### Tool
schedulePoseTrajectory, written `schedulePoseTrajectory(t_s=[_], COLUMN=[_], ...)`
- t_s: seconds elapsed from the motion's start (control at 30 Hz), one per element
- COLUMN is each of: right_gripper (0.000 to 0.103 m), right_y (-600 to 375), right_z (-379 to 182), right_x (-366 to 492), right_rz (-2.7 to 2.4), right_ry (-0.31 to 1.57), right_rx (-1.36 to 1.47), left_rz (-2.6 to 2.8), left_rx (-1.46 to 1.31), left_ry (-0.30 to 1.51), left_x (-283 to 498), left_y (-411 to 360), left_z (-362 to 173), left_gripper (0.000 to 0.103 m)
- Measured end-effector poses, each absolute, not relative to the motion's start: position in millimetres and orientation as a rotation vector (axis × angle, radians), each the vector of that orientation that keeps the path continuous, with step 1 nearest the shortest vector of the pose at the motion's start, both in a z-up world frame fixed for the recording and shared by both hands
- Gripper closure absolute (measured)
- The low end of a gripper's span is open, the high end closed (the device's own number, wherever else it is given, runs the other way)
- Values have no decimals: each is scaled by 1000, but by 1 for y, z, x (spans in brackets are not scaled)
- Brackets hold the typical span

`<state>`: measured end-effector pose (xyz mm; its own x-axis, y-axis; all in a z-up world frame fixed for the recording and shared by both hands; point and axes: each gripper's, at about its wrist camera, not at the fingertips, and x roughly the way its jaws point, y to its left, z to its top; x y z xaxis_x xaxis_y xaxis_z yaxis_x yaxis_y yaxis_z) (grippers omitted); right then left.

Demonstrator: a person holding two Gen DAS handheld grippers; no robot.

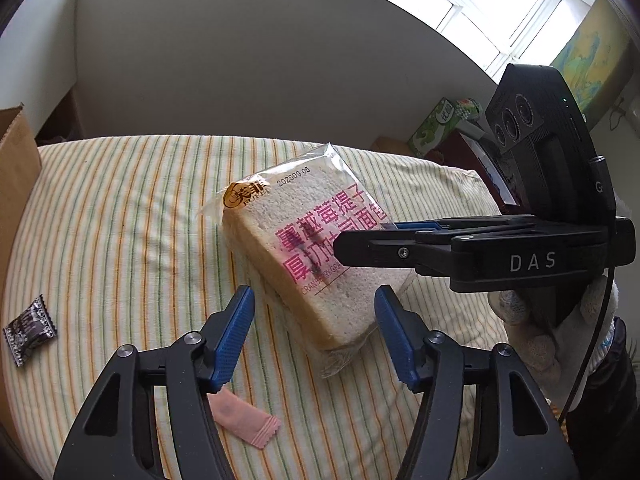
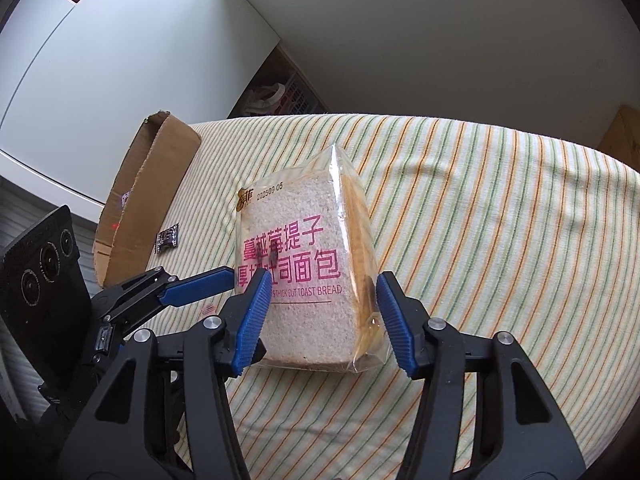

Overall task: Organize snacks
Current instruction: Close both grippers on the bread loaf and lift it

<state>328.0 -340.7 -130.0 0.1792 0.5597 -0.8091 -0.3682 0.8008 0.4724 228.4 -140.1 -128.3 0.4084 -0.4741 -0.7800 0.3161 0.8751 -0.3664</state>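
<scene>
1. Looking along the left gripper [image 1: 314, 334], a wrapped bread packet [image 1: 304, 248] sits propped at a tilt on the striped cloth [image 1: 120, 208], its near corner between the two blue pads [image 1: 236, 330]. Neither pad seems to press the wrapper; gaps show on both sides, so I read these jaws as half spread and empty. The right gripper [image 1: 360, 240] reaches in from the right, held by a gloved hand [image 1: 536, 332], its tip over the printed face. A dark candy wrapper [image 1: 30, 330] lies well apart at the left and a pink sachet [image 1: 248, 420] lies under the left gripper.

2. Looking along the right gripper [image 2: 318, 316], the bread packet [image 2: 304, 264] stands nearly upright between its pads [image 2: 394, 324]. The left pad sits right at the front face; contact is unclear. The right pad stands just clear of the plastic, so no squeeze is visible. The left gripper [image 2: 208, 282] pokes in beside the packet. A cardboard box [image 2: 148, 184] waits at the cloth's far left, likely the place for the snacks, with the candy wrapper [image 2: 168, 238] beside it.
</scene>
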Motion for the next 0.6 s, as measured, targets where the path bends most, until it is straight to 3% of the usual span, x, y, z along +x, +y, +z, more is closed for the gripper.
schedulePoseTrajectory(t_s=[0.07, 0.6], right_gripper=[52, 55], right_y=[-336, -303], right_z=[-127, -103], right_x=[323, 288], right_rz=[661, 662], right_ry=[1221, 1187], right_rx=[168, 124], left_rz=[-506, -489], left_rx=[-155, -79], left_ry=[1039, 979], left_x=[226, 198], left_y=[-141, -129], left_z=[-129, -105], left_gripper=[58, 58])
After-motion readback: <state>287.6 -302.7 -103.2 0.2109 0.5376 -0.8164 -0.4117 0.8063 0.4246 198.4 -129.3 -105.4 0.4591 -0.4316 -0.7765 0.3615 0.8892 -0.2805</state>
